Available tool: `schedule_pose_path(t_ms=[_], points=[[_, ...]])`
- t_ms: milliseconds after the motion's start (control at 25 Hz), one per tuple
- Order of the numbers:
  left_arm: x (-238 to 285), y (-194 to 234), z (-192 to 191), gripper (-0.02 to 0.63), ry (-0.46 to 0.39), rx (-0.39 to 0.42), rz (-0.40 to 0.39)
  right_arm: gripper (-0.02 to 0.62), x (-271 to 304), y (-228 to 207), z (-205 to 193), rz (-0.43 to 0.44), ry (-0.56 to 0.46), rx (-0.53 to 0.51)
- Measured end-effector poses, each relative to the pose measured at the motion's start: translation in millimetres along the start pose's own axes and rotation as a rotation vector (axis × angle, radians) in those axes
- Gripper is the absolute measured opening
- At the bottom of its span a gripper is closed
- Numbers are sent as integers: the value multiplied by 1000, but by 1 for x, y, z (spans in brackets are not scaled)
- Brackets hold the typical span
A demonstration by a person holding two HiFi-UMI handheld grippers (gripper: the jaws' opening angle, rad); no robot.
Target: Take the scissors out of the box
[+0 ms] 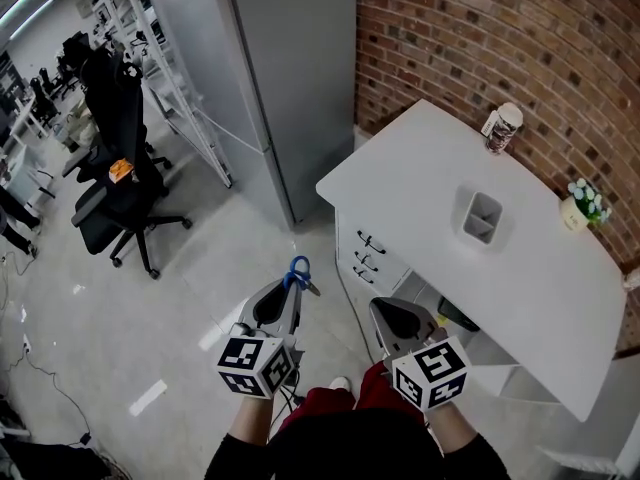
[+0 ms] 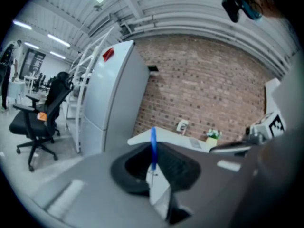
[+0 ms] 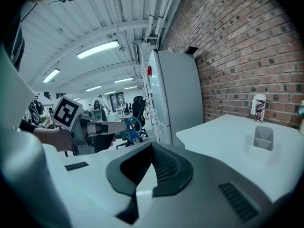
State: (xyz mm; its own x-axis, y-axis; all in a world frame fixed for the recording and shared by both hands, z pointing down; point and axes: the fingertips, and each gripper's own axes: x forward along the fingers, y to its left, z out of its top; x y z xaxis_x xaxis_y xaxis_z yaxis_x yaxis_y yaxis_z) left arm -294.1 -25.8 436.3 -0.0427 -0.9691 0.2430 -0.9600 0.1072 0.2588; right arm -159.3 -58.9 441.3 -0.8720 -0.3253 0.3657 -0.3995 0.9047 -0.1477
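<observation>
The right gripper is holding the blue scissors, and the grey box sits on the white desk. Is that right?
Not quite. It is the left gripper that holds the blue scissors, as the head view shows; the right gripper holds nothing. The grey box does sit on the white desk.

Scissors (image 1: 299,271), left of the table (image 1: 540,298): only the blue handles show, blades buried between the left gripper (image 1: 292,290) jaws. Left gripper view is soft all over, so the scissors read as one thin blue strip. Can (image 1: 502,127) at the table's back edge: label too small to read. Plant (image 1: 586,204) on the table: clipped by the right gripper view's edge. Sleeves (image 1: 245,448) cut off at the bottom.
</observation>
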Motion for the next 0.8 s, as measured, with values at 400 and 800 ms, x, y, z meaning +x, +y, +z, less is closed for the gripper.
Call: schedule_pose_path(t_ms=[400, 800], points=[[-32, 12, -14, 28, 5, 1, 24, 8, 1, 31, -11, 22, 24, -28], [-61, 14, -34, 28, 28, -7, 32, 8, -9, 53, -23, 20, 30, -33]])
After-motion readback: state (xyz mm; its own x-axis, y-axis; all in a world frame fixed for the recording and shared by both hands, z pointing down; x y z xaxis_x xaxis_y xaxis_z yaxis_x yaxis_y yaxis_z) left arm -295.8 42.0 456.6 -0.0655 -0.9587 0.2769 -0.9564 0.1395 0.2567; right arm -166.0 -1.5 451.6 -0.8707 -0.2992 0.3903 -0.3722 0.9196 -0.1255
